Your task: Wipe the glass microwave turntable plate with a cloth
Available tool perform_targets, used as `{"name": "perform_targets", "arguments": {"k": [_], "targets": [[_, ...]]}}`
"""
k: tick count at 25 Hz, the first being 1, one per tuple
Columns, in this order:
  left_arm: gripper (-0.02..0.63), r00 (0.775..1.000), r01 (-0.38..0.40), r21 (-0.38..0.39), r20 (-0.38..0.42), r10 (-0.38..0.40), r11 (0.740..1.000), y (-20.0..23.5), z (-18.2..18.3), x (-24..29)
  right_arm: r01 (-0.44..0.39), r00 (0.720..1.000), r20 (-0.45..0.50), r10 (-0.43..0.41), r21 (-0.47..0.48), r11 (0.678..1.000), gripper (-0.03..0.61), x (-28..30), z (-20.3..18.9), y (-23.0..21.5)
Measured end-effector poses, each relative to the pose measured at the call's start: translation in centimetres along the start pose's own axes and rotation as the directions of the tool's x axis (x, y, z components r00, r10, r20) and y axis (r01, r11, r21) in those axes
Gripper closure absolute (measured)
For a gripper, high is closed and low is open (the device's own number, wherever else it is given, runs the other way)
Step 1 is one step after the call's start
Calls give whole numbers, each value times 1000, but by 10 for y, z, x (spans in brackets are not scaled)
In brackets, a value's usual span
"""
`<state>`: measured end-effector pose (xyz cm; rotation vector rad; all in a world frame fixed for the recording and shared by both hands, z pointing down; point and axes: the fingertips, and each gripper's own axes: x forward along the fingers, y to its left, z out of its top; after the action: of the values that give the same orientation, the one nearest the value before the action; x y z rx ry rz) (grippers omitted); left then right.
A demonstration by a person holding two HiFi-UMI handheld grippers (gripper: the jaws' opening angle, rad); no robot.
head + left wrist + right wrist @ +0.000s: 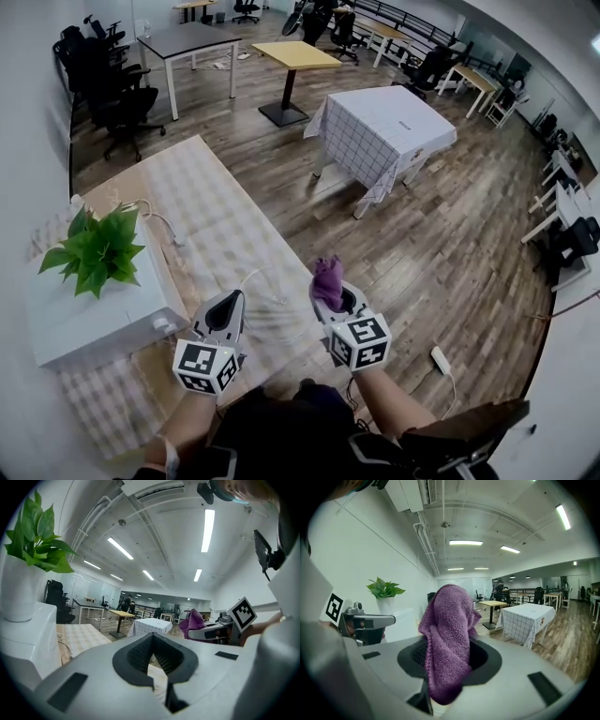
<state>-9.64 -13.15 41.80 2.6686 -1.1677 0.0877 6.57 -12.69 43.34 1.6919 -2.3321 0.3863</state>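
Currently both grippers are held up over the near end of the table (214,217), which carries a pale checked covering.

Left gripper (231,300): jaws drawn close, only a narrow slit between the dark pads in the left gripper view (152,662). In the head view the faint rim of the glass plate (272,302) runs in to these jaw tips, so the plate reads as pinched at its left edge. The glass itself cannot be made out in the slit.

Right gripper (334,298): jaws closed on the purple cloth (327,279). In the right gripper view (446,670) the knitted cloth (449,630) stands up out of the jaws, folds over at the top and hangs down the front, filling the gap.

Plate position: between the two grippers, near the table's near right corner, just beside the cloth. Contact between cloth and glass cannot be judged.

Other items: white box-shaped appliance (89,323) at the table's near left edge, with a green plant (97,249) in a white pot (18,590) on top. White cable (167,225) lies on the covering beside it.
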Motion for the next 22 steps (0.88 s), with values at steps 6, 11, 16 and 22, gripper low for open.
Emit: {"name": "perform_targets", "arguments": {"k": [6,11,16,22], "targets": [[611,998,-58,4,-28,58,998,5,-11,15,-46,999,-15,46,-19,999,433,22,-1,-19],[611,989,-137,8,-57,137,991,7,-21,27,-112,993,-45,110,-44,993,433,40,-6,-34],[611,975,-207,8,-81,207,978,12,-33,36,-168,984,-76,163,-72,983,433,62,-16,-49],[611,956,-270,8,-113,269,963,19,-52,42,-212,968,-152,199,-82,974,433,89,-43,-63]]}}
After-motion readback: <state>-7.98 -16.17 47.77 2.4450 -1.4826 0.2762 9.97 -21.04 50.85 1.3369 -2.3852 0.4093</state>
